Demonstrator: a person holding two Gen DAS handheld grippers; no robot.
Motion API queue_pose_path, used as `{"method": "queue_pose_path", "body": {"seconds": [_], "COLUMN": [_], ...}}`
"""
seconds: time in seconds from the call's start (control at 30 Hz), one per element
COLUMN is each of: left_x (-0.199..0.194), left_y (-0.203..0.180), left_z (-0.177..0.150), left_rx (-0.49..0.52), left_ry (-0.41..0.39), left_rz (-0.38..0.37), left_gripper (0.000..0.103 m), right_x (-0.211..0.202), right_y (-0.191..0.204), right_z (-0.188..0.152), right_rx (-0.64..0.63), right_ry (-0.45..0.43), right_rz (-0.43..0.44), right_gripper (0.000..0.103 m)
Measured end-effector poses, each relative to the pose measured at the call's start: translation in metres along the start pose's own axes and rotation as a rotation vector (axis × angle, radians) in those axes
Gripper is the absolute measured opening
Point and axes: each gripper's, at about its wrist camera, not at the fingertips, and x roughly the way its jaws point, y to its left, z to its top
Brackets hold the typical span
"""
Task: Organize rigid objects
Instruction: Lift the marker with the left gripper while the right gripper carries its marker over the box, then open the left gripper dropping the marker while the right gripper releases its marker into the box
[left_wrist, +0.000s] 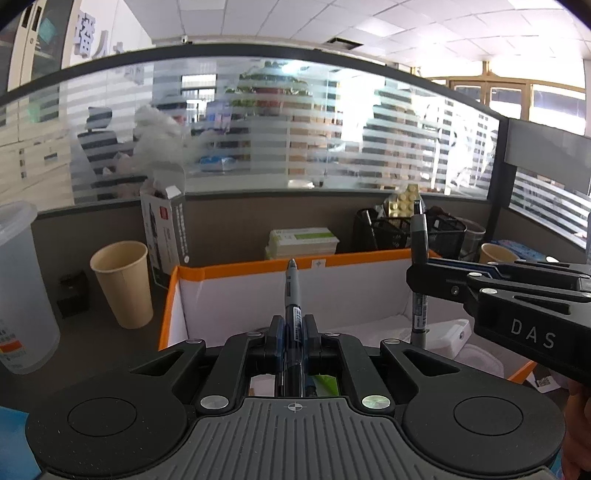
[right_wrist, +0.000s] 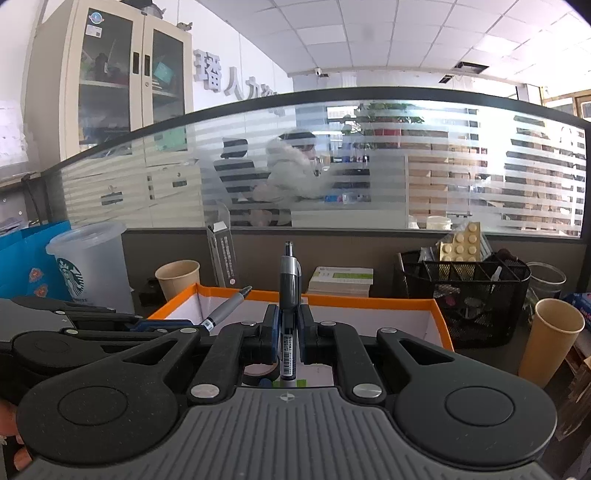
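Left wrist | both claws clamp pens: left claw (left_wrist: 293, 328), right claw (right_wrist: 287, 325) | paper cup (left_wrist: 123, 282) beside orange-rimmed box (left_wrist: 255, 267)

Left gripper (left_wrist: 293, 332) — matte black linkage arms, silver screws, ribbed grey base, blue-padded fingers (left_wrist: 277, 334); right gripper (left_wrist: 419, 275) — white "DAS" lettering.

- An office, at a cubicle table.
- A frosted, striped glass partition (right_wrist: 369, 166) tops the grey cubicle wall.
- A black wire-mesh desk organiser (right_wrist: 461, 295) stands near the wall.
- A cream glass-door filing cabinet (right_wrist: 110, 74) stands behind.
- A white panelled drop ceiling (right_wrist: 369, 33) hangs overhead.
- A person sits behind the glass.
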Motion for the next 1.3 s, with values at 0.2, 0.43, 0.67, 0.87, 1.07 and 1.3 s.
{"method": "queue_pose_path", "body": {"seconds": [0.2,0.43,0.67,0.87,1.07,1.3], "left_x": [0.015,0.030,0.041,0.048,0.048,0.049], "left_y": [0.000,-0.001,-0.001,0.000,0.000,-0.001], "left_z": [-0.005,-0.012,-0.016,-0.019,-0.020,-0.019], "left_rx": [-0.010,-0.015,-0.013,-0.007,-0.008,-0.005], "left_ry": [0.040,0.083,0.116,0.145,0.145,0.149], "left_rz": [-0.004,-0.007,-0.006,-0.003,-0.003,0.000], "left_gripper": [0.007,0.007,0.007,0.008,0.008,0.008], "right_x": [0.012,0.024,0.044,0.060,0.064,0.067], "right_y": [-0.004,-0.006,-0.010,-0.010,-0.003,0.002], "right_z": [-0.005,-0.012,-0.016,-0.021,-0.022,-0.022], "right_rx": [0.021,0.032,0.031,0.011,-0.055,-0.093], "right_ry": [0.039,0.082,0.169,0.235,0.263,0.286], "right_rz": [0.012,0.022,0.011,0.003,-0.026,-0.064], "right_gripper": [0.010,0.010,0.010,0.010,0.010,0.010]}}
